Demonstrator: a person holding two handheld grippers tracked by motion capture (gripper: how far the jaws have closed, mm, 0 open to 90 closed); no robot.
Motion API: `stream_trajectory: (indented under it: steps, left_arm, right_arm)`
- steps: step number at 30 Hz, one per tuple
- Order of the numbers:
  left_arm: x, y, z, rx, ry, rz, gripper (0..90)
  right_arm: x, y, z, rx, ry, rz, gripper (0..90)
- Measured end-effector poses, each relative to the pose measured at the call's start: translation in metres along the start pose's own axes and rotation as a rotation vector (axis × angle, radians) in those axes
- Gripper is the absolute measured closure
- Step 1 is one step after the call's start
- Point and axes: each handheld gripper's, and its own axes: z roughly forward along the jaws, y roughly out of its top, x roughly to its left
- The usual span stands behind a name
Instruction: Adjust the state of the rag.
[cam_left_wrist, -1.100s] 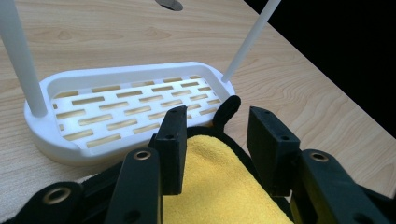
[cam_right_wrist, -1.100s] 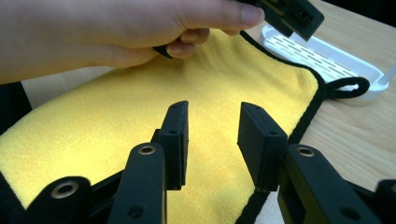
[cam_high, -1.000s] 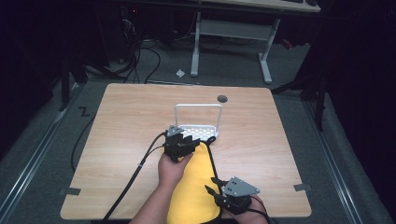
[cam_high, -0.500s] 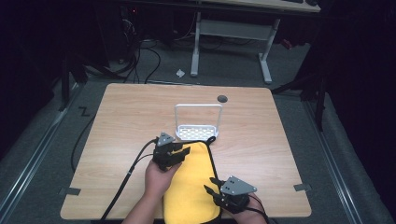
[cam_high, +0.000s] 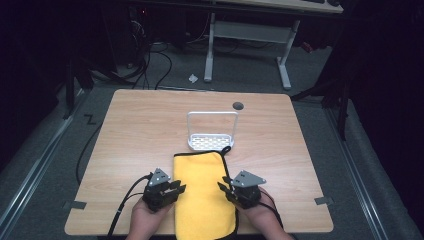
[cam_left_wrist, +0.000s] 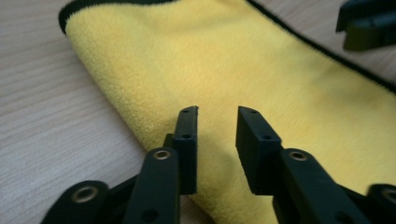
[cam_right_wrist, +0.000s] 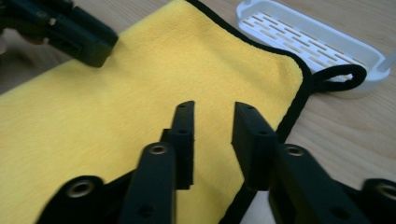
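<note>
A yellow cloth (cam_high: 204, 195) with black edging lies folded lengthwise on the wooden table (cam_high: 135, 130), reaching from the white rack to the near edge. My left gripper (cam_high: 176, 189) sits at the cloth's left edge, open, jaws over the folded edge (cam_left_wrist: 154, 116) with nothing between them. My right gripper (cam_high: 223, 189) sits at the cloth's right edge, also open, its jaws above the black-trimmed border (cam_right_wrist: 289, 116). In the left gripper view the cloth (cam_left_wrist: 243, 70) spreads ahead, with the right gripper's tip (cam_left_wrist: 369, 28) at the top right. The cloth's black hanging loop (cam_right_wrist: 338, 77) lies beside the rack.
A white slotted rack (cam_high: 212, 131) with a tall wire handle stands just beyond the cloth (cam_right_wrist: 140, 93), its tray (cam_right_wrist: 308, 39) close to the cloth's far corner. A round cable hole (cam_high: 238, 106) is near the table's far edge. Bare wood lies left and right.
The left hand has drawn back from near the rack to the cloth's left edge at the front. The cloth now lies flat and squared. The right gripper has barely moved.
</note>
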Motion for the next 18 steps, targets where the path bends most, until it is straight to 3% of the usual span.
stream_trajectory:
  steps: [2, 6, 10, 18]
  left_arm:
    - [0.000, -0.002, 0.003, 0.020, 0.004, 0.009, 79.1]
    - [0.000, -0.003, 0.004, 0.022, 0.013, 0.028, 80.9]
    - [-0.002, -0.003, 0.004, 0.022, 0.016, 0.035, 80.7]
    - [-0.006, -0.004, 0.005, 0.030, -0.039, 0.027, 78.6]
  right_arm:
    - [-0.008, 0.004, 0.015, 0.055, 0.005, 0.015, 89.6]
    - [-0.016, 0.000, 0.036, 0.144, -0.014, 0.009, 90.0]
    - [-0.015, -0.003, 0.037, 0.142, -0.015, 0.006, 90.0]
    - [-0.013, -0.015, 0.021, 0.135, 0.008, 0.006, 89.1]
